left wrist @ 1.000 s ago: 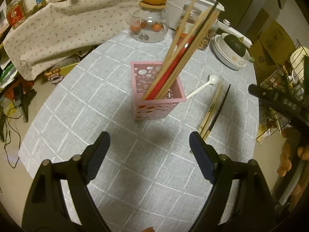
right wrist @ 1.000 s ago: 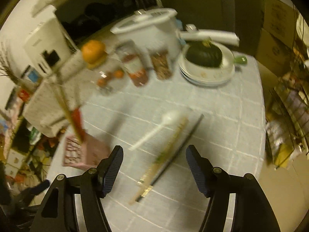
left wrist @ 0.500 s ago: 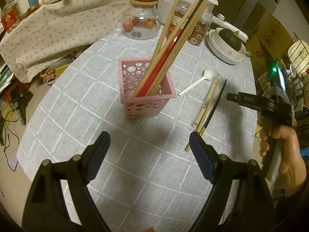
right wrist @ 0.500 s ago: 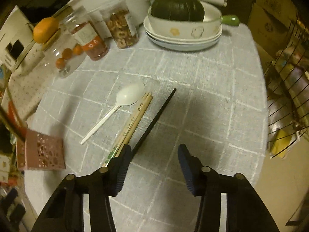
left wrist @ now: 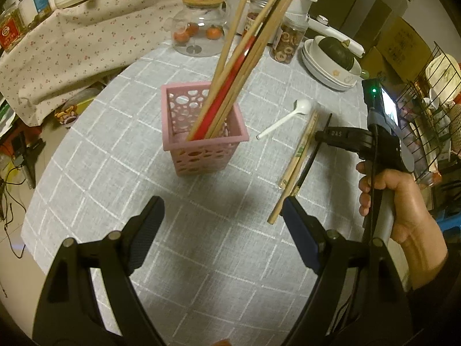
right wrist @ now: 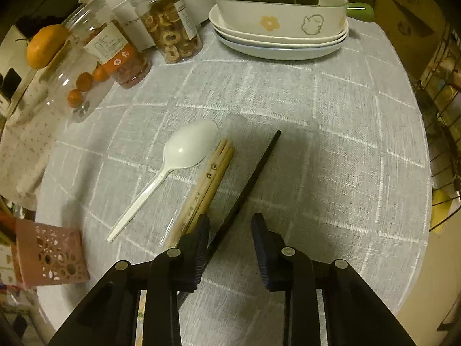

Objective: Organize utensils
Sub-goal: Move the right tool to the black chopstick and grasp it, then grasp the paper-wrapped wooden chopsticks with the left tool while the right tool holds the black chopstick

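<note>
A pink perforated basket [left wrist: 201, 144] [right wrist: 49, 256] stands mid-table holding several long chopsticks [left wrist: 245, 57]. To its right lie a white plastic spoon [left wrist: 285, 121] [right wrist: 184, 150], a wrapped pair of wooden chopsticks [left wrist: 299, 155] [right wrist: 210, 173] and a single black chopstick [left wrist: 308, 164] [right wrist: 253, 170]. My right gripper [right wrist: 230, 227] [left wrist: 319, 138] points down at the table, its jaws closing. The black chopstick runs between them, close to the left pad [right wrist: 201, 239], with a gap to the right pad. My left gripper [left wrist: 222, 204] hangs open and empty in front of the basket.
At the table's back stand a glass jar [left wrist: 198, 34] topped by an orange, jars of dried fruit [right wrist: 173, 34], and stacked plates [right wrist: 276, 43] with a bowl holding a dark green squash. A wire rack [left wrist: 432, 115] stands beyond the right table edge.
My right gripper has come down over the black chopstick and its jaws have narrowed around it. The left gripper has stayed open in about the same place.
</note>
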Tool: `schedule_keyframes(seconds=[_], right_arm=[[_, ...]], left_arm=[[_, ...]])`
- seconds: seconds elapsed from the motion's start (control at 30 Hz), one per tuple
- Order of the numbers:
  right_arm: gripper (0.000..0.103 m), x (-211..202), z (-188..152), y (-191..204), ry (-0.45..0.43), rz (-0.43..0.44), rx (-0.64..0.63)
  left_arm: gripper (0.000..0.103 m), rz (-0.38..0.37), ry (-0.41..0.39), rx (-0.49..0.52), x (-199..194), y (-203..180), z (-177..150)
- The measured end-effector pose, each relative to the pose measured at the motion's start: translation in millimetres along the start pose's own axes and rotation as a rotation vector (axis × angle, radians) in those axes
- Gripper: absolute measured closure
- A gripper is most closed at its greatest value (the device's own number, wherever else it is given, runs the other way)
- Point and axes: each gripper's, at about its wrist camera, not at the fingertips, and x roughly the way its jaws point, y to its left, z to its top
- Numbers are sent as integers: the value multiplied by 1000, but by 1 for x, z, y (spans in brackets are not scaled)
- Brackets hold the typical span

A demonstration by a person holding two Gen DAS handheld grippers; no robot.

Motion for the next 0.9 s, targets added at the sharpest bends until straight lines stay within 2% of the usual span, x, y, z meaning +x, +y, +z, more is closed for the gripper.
schedule_keyframes(seconds=[0.1,0.17,0.2,0.33,0.5,0.7,0.83,0.9], right_arm=[[91,-1,-2,-5,5,12,6],[97,-5,-5,-15,26,56,43],[97,-8,-8,-21,37,100,66],[98,-35,-15,-34,11,139,95],[98,-78,-24,-34,-41,153,62],[98,-121,-47,-37,-96,185,28],[98,-133,-54,-49,-104,220,35],[98,-134,-54,-56,-97,235,45]], left_arm=[[19,-1,-3,1,0,1,0],[19,-1,-13,8,-3,1,0],[19,0,-23,14,-5,0,0],[19,18,-54,40,-13,-3,-1],[19,1,-69,61,-20,-14,-5],[19,-10,-86,189,-26,-41,-15],[19,-1,-120,247,-27,-58,-20],[27,25,-124,285,-21,-70,-19]])
